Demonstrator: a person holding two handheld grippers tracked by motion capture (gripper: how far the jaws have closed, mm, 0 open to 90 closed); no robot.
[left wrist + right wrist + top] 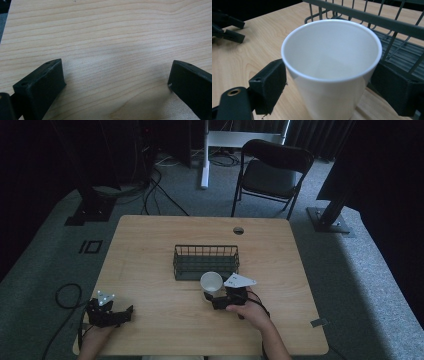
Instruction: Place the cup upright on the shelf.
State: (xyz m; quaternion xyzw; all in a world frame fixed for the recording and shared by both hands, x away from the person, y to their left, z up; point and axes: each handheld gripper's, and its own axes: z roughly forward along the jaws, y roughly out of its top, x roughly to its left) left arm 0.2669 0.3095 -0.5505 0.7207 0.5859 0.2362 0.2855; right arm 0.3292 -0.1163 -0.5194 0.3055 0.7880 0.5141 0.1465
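The white cup (pixel 332 67) has no words on it that can be read. It stands upright on the table (pixel 160 245), just in front of the wire basket (pixel 206 262). The right gripper (pixel 216 299) has one jaw on each side of the cup, pressed against it. Far to the left of the basket, the left gripper (pixel 111 312) is wide apart over bare wood and holds nothing.

**Black grippers, grey plates, trailing cables**

Both handheld grippers are built in matte black. The left gripper (pixel 111 313) is topped by a plate dotted with pale markers; the right gripper (pixel 220 301) carries a light grey three-cornered plate. Blocky fingers (pixel 42 85) are pierced by small holes. Black cables are trailed behind.
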